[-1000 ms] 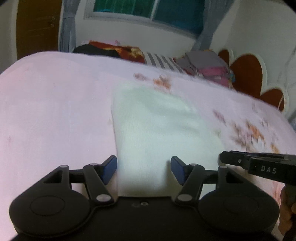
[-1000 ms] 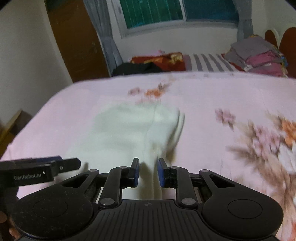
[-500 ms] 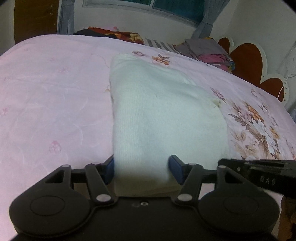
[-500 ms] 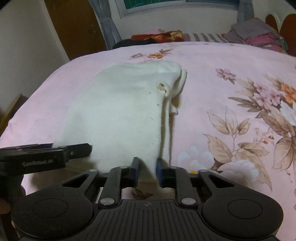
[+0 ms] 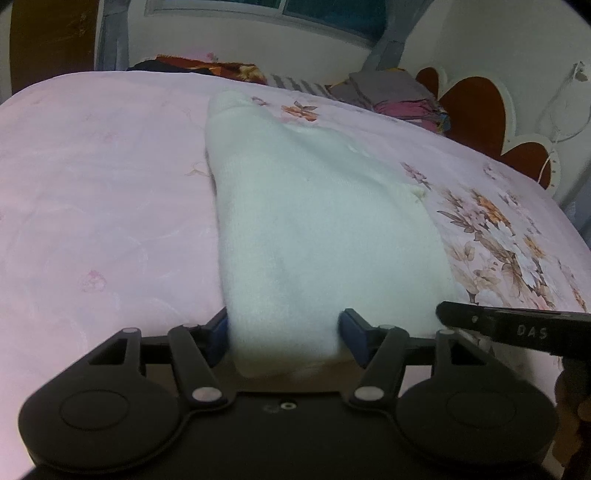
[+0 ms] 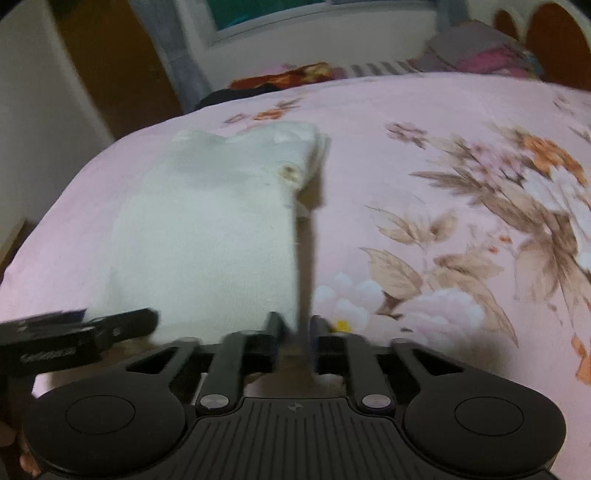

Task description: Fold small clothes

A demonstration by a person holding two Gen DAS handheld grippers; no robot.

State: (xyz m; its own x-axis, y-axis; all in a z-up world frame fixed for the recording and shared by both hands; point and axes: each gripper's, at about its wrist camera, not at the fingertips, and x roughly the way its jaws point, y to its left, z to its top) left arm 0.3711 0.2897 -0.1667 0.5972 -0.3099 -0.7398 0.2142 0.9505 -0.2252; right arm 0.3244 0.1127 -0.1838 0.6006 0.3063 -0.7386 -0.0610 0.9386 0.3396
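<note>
Both grippers have sunk toward the bed since a second ago, and the white garment [image 5: 317,236], then lifted and blurred, now lies stretched over the pink flowered sheet [image 5: 103,206]. Nearest the lens, the left gripper [image 5: 282,334] has the garment's near edge bunched between its blue pads [image 5: 352,330], which press it from both sides, a wide grasp. The right gripper [image 6: 295,332] has just been parting its jaws; they stand narrow, with the garment's right edge at the gap, but blur hides whether the pads press it. From those near corners the garment runs away across the bed toward the window [image 5: 332,14]. Beyond it, against the wall, sits a pile of folded clothes [image 5: 395,96], beside a heart-shaped headboard [image 5: 476,110].
</note>
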